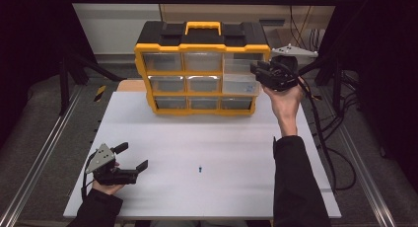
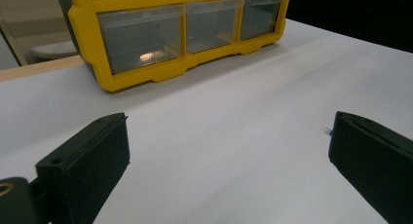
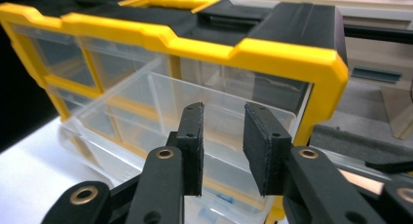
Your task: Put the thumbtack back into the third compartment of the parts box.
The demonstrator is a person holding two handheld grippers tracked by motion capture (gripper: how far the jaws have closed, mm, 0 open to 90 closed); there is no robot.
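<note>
No brand, label or readable writing can be made out on the yellow and black drawer cabinet [image 1: 202, 69], which is stood at the far side of the white table [image 1: 207, 153]. The right gripper [image 1: 261, 74] is held up at the cabinet's right end, the forearm stretched forward and the hand turned palm-up beneath it. Its jaws are parted by a narrow gap and are set over the clear drawer [image 3: 195, 136] that is pulled out of the top right compartment; nothing is seen clamped between them. The left gripper [image 1: 133, 158] is rested low near the table's near left corner, its jaws spread wide and empty, pointed to the right across the bare surface. A small blue item [image 1: 200, 169] is seen lying on the table, well apart from both grippers.
</note>
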